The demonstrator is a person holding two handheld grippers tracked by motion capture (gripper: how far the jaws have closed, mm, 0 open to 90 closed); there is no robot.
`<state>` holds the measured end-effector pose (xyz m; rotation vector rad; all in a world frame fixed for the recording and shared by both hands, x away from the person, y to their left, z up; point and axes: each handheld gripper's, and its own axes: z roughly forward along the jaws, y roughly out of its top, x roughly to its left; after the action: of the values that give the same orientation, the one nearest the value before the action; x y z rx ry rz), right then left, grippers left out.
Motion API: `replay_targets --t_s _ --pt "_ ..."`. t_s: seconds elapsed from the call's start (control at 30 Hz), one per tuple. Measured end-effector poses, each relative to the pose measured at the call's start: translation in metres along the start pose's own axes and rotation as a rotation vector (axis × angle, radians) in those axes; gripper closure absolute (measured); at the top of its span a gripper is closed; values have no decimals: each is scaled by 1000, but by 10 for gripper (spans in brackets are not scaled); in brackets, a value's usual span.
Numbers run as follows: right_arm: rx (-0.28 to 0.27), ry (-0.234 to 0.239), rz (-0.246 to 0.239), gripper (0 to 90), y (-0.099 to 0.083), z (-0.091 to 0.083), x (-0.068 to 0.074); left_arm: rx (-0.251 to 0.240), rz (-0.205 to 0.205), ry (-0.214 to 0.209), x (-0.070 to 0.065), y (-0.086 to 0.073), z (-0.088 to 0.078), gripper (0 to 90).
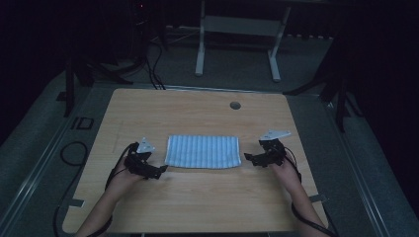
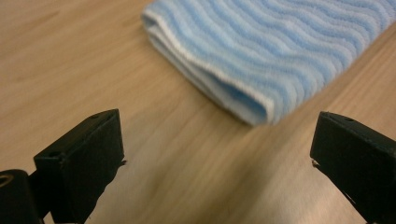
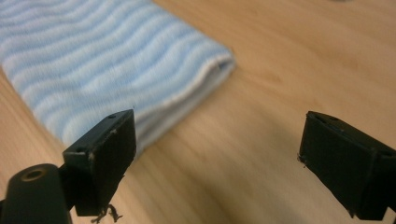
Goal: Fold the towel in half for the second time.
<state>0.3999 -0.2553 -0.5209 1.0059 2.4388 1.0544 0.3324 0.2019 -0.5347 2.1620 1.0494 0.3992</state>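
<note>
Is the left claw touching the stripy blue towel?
Apart. The left gripper view shows bare table between the open left claw and the towel.

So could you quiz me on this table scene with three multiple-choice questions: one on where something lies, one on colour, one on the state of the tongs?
1. Where does the folded towel lie?
A. Between the two sets of tongs, on the table
B. At the far edge, by the round hole
C. Under the left hand

2. What colours is the towel?
A. Red and black
B. Light blue and white stripes
C. Plain green

3. How do the left tongs and right tongs stand?
A. Both clamped on the towel
B. One open, one clamped on the towel
C. Both open, holding nothing

Answers:
1 A, the high view shows the towel midway between the two hands.
2 B, wavy blue and white bands show in both gripper views.
3 C, each pair of jaws stands wide apart over bare wood.
</note>
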Motion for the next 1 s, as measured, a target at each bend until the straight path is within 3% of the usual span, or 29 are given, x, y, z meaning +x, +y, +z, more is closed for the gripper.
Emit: replay_targets --t_s 0.27,0.3,0.33,0.47,0.67,0.83,1.0 --pt "-47 -70 25 107 -27 -20 -5 -26 -82 18 9 -17 -11 29" --pt "-52 -72 34 107 -31 -23 -6 -38 -107 22 12 -22 -14 29" --pt "-65 -104 41 107 -39 -32 -8 -44 -119 31 13 -25 -16 29" --pt "-96 -126 80 107 -54 -45 -13 -70 -182 61 18 -35 -26 29" --pt "-90 -175 100 108 -76 -57 -18 -129 -206 129 24 -52 -44 29" --pt "-121 -230 136 107 -92 -68 -22 -102 -234 169 27 -68 -54 29" --pt "-169 -234 177 108 -106 -77 -26 -101 -288 179 29 -87 -59 29"
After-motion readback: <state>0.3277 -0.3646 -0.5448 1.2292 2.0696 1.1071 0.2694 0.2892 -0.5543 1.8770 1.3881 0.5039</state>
